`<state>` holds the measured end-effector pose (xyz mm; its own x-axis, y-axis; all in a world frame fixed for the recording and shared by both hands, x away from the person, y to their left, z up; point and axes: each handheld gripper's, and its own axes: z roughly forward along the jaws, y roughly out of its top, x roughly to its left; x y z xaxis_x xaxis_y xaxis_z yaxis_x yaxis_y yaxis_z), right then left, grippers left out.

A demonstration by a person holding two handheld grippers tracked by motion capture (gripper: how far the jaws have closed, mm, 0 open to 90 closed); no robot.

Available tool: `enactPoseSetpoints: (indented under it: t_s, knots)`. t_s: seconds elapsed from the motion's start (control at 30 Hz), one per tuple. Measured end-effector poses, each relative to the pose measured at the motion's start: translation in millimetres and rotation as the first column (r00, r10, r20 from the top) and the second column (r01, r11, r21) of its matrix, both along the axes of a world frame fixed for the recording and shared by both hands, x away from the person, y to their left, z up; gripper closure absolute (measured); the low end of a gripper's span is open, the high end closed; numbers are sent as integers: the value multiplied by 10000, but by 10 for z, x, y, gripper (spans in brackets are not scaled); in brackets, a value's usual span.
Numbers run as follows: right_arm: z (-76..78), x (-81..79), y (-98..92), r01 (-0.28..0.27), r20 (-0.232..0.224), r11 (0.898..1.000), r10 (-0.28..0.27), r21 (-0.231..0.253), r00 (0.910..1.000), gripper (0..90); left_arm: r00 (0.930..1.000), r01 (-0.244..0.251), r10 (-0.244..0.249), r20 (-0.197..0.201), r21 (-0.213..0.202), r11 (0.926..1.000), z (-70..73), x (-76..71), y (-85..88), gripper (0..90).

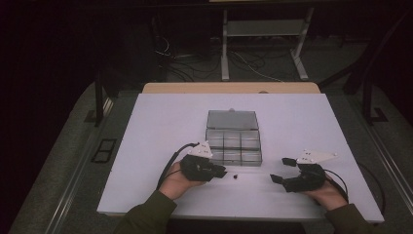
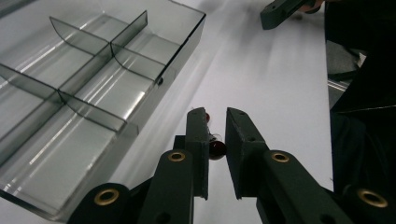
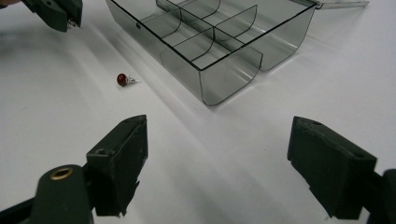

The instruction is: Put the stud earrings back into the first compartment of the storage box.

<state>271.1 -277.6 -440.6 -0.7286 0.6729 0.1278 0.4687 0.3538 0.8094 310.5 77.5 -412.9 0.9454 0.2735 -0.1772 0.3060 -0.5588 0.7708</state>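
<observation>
Left gripper view: left tongs (image 2: 216, 126) clamp a red earring (image 2: 216, 148) (mostly hidden between pads); right tongs (image 3: 215, 163) gape apart.

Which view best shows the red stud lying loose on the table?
Right gripper view: red stud unobstructed, bead and pin distinct. High view: a dark speck. Left gripper view: fingers mostly hide it.
</observation>
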Motion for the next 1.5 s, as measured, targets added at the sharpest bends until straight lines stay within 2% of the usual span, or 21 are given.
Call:
enactPoseSetpoints:
  t_s: [0.4, 0.87, 1.07, 1.2, 1.4, 1.5]
  knots:
    - [-4, 5, -4, 16, -14, 10000, -16, -30, 10000, 196, 9989, 416, -416, 233, 14, 9991, 168, 243, -44, 784]
    - [-6, 0, -8, 14, -21, 10000, -14, -43, 10000, 196, 9976, 358, -354, 600, -64, 9993, 297, 566, -132, 784]
    - [-7, -2, -4, 29, -112, 10000, -29, -13, 9999, 196, 9980, 212, -214, 591, 34, 9998, 297, 687, -150, 784]
    - [-5, -1, -3, 9, -18, 10000, -9, -17, 10000, 196, 9983, 51, -58, 588, 119, 9999, 279, 764, -141, 783]
    - [-10, -1, 3, -19, -43, 10000, 19, -23, 10000, 196, 9972, -408, 403, 629, 64, 9991, 226, 870, -103, 783]
    - [-8, -1, 1, -15, -54, 10000, 15, -23, 10000, 196, 9957, -635, 621, 684, 186, 9978, 182, 924, -85, 783]
